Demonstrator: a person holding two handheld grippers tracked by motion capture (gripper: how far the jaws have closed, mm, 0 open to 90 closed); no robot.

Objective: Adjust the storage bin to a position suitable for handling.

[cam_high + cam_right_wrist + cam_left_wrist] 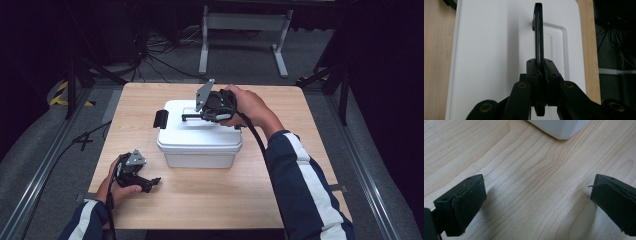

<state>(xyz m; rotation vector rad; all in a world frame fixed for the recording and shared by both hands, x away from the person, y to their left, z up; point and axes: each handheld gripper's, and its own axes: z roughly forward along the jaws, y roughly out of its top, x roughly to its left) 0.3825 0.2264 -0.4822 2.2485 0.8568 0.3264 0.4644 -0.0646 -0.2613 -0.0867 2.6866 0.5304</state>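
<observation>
A white plastic box with a lid stands in the middle of the wooden table. Its black carrying handle is swung up on edge above the lid. My right gripper is shut on this handle, reaching in from the box's right side. A black latch sits on the box's left end. Near the front left, my left gripper rests low over the table, open with nothing between its fingers. One corner of the box lies ahead of it.
A white metal frame and loose cables are on the grey floor behind the table. Metal rails run along both sides. Yellow-black tape marks the floor at left. Bare wood surrounds the box.
</observation>
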